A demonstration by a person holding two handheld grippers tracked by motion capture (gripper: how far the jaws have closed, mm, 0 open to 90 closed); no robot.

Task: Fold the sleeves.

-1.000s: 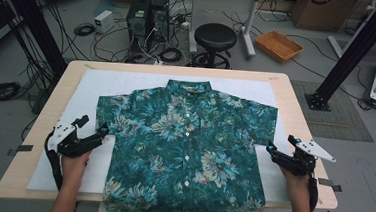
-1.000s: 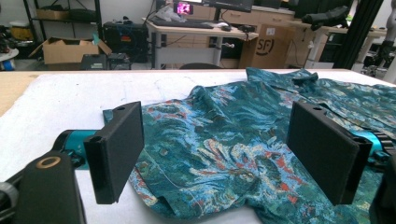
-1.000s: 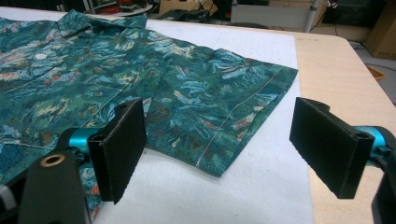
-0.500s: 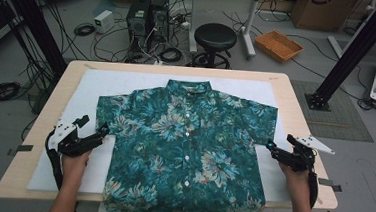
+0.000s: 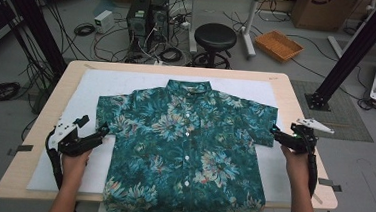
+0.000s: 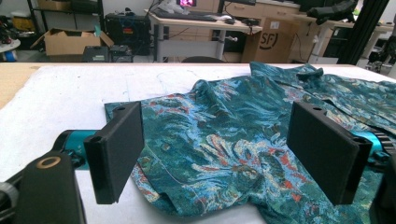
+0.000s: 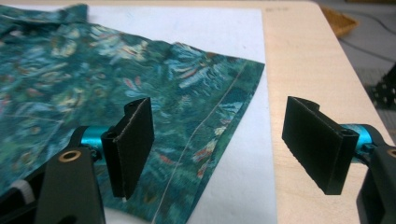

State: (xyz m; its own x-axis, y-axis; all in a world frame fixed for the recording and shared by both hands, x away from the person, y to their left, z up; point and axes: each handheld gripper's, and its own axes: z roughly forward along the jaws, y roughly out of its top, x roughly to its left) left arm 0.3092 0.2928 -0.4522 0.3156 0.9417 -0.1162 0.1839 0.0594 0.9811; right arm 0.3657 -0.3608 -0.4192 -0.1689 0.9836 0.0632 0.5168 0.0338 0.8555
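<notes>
A teal floral short-sleeved shirt (image 5: pixel 183 146) lies flat, buttoned, collar away from me, on a white sheet (image 5: pixel 127 84) over the wooden table (image 5: pixel 302 99). My left gripper (image 5: pixel 94 125) rests at the left sleeve's hem. In the left gripper view its jaws (image 6: pixel 219 149) stand wide open, with the sleeve cloth (image 6: pixel 224 135) lying below between them. My right gripper (image 5: pixel 276 133) is at the right sleeve's outer end. Its jaws (image 7: pixel 224 144) have just been closing a little but stay apart above the sleeve's stitched hem (image 7: pixel 205 126), pressing nothing.
Bare wood runs along the table's right edge (image 7: pixel 308 70). Behind the table stand a black stool (image 5: pixel 215 37), computer towers (image 5: pixel 147 15), loose cables and a wicker tray (image 5: pixel 279 45) on the floor. A black frame post (image 5: pixel 352 52) rises at the right.
My right gripper has moved away from me along the right sleeve's edge and lifted slightly. The left gripper and the shirt have stayed put.
</notes>
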